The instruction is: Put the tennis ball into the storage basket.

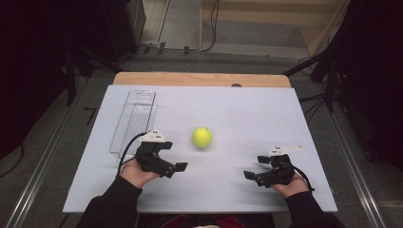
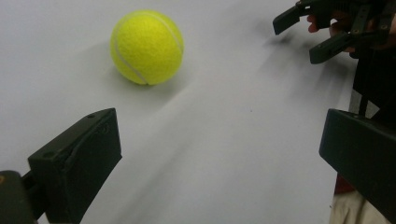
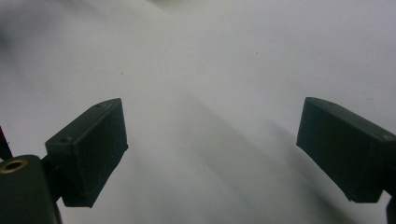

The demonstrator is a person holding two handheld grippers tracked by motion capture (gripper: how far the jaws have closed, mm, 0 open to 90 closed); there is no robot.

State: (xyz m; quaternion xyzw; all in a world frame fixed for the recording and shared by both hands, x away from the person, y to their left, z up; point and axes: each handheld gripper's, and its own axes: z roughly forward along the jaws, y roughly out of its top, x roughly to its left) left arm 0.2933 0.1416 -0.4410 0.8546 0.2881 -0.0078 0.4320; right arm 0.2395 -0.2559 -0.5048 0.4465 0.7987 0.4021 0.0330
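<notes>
- The tennis ball (image 1: 202, 137) lies free on the white worktop (image 1: 247, 118), near its middle.
- The left gripper (image 1: 177, 167) sits near the ball, its fingers (image 2: 77, 161) spread wide, nothing between them.
- The right gripper (image 1: 254, 171) rests well apart, fingers (image 3: 88, 149) spread, empty.
- A clear plastic tray (image 1: 134, 118) lies far left.

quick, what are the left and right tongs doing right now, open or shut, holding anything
Left tongs: open, holding nothing; the tennis ball lies free on the table ahead of them.
Right tongs: open, holding nothing.
</notes>
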